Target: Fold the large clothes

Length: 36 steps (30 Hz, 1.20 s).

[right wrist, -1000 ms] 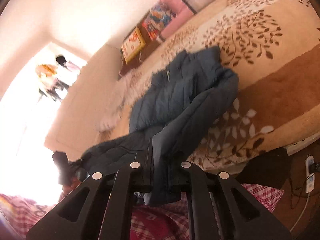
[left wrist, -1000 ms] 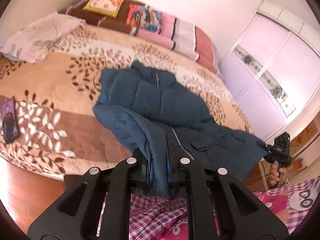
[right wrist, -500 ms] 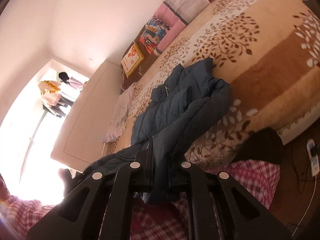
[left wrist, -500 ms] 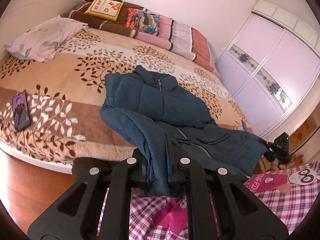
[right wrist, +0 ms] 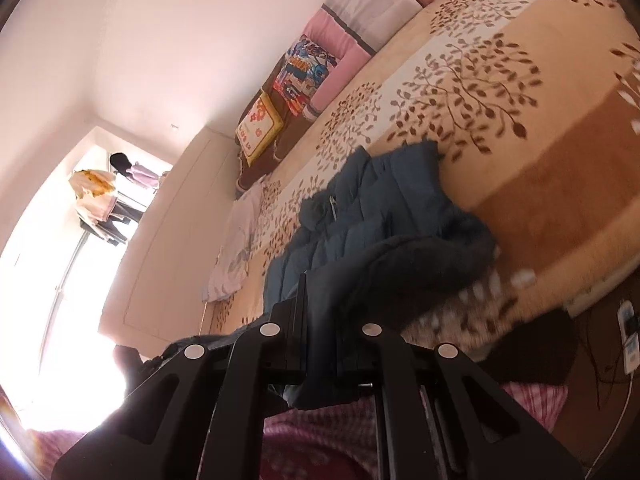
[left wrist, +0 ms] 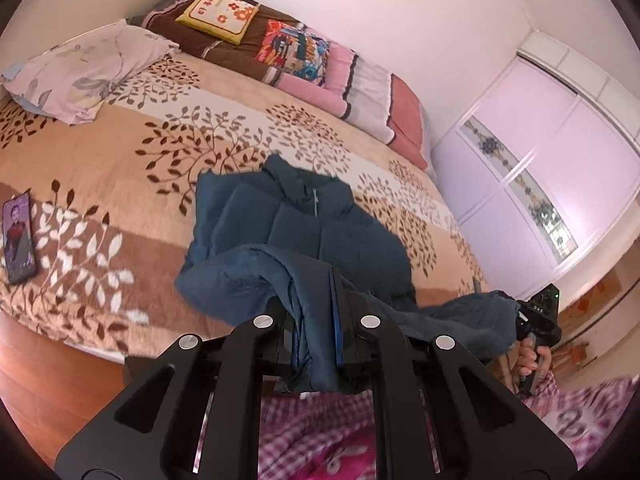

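A dark blue padded jacket (left wrist: 304,224) lies collar-up on the leaf-patterned bed (left wrist: 120,152), its lower hem lifted off the near edge. My left gripper (left wrist: 316,332) is shut on the hem's left part. My right gripper (right wrist: 320,344) is shut on the hem's other end; it shows at the far right of the left wrist view (left wrist: 536,320), hand on its handle. The jacket (right wrist: 360,216) folds back toward the collar in the right wrist view.
A phone (left wrist: 17,236) lies on the bed's left edge. A floral pillow (left wrist: 80,68) and a row of cushions (left wrist: 288,48) line the head. A wardrobe (left wrist: 540,184) stands at the right. Wooden floor and a charger cable (right wrist: 626,336) lie below the bed edge.
Both grippers have carried the jacket hem up and forward toward the collar, so the lower half now bunches over the upper half. The cameras sit higher over the bed.
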Each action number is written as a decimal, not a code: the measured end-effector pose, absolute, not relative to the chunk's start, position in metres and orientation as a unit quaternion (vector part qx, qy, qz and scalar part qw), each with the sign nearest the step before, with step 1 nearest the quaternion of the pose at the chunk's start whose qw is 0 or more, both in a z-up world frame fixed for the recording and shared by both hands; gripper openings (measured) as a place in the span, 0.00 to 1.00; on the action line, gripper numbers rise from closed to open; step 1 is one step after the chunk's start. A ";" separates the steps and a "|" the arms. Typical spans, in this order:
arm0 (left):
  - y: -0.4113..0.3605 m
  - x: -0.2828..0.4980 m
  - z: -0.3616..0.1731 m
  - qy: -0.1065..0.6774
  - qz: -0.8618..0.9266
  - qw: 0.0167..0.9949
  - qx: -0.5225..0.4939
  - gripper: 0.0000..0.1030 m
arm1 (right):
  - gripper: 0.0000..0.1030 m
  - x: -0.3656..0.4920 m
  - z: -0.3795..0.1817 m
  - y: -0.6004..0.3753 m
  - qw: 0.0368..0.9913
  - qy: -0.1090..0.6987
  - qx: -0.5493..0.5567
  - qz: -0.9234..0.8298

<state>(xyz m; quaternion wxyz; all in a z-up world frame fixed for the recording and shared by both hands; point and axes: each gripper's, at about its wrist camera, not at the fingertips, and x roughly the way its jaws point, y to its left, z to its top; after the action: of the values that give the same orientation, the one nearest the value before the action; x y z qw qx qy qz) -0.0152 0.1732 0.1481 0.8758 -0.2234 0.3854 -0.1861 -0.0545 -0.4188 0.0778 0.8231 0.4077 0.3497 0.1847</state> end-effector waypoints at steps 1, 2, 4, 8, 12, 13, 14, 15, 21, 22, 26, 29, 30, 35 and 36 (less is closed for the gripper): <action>0.174 -0.004 0.150 0.386 -0.182 0.875 -0.227 0.11 | 0.10 -0.045 0.079 -0.420 0.823 0.350 0.407 0.184; 0.175 0.004 0.151 0.387 -0.178 0.875 -0.231 0.11 | 0.10 -0.031 0.082 -0.421 0.823 0.352 0.406 0.183; 0.175 0.025 0.152 0.390 -0.168 0.873 -0.239 0.12 | 0.10 -0.006 0.085 -0.421 0.823 0.356 0.404 0.180; 0.171 0.081 0.148 0.398 -0.146 0.873 -0.241 0.12 | 0.10 0.052 0.086 -0.420 0.821 0.369 0.401 0.174; 0.166 0.141 0.136 0.404 -0.128 0.873 -0.241 0.12 | 0.10 0.113 0.074 -0.421 0.813 0.388 0.406 0.155; 0.165 0.155 0.131 0.408 -0.121 0.873 -0.239 0.12 | 0.10 0.130 0.067 -0.422 0.809 0.394 0.410 0.147; 0.165 0.167 0.126 0.411 -0.115 0.872 -0.239 0.12 | 0.10 0.145 0.061 -0.423 0.805 0.400 0.415 0.140; 0.164 0.184 0.119 0.416 -0.107 0.871 -0.240 0.12 | 0.10 0.157 0.057 -0.423 0.802 0.404 0.418 0.136; 0.160 0.253 0.072 0.451 -0.066 0.856 -0.244 0.12 | 0.10 0.231 0.008 -0.426 0.783 0.441 0.430 0.090; 0.160 0.262 0.063 0.456 -0.061 0.853 -0.246 0.12 | 0.10 0.238 0.000 -0.424 0.780 0.447 0.429 0.086; 0.161 0.284 0.037 0.476 -0.046 0.842 -0.252 0.12 | 0.10 0.265 -0.028 -0.420 0.772 0.469 0.424 0.066; 0.163 0.296 0.022 0.487 -0.036 0.835 -0.256 0.13 | 0.10 0.280 -0.043 -0.418 0.766 0.481 0.423 0.058; 0.163 0.298 0.017 0.490 -0.033 0.832 -0.258 0.14 | 0.10 0.283 -0.045 -0.417 0.764 0.484 0.423 0.056; 0.166 0.309 0.000 0.502 -0.010 0.818 -0.281 0.17 | 0.13 0.298 -0.059 -0.413 0.755 0.499 0.422 0.048; 0.167 0.310 -0.002 0.503 -0.006 0.815 -0.288 0.20 | 0.16 0.300 -0.060 -0.413 0.752 0.501 0.426 0.050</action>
<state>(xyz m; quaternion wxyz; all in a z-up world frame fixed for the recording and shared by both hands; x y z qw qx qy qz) 0.3100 0.1667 -0.0017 0.8145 -0.2881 0.5035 -0.0056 0.3003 -0.4133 -0.0602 0.7517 0.4263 0.5006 0.0505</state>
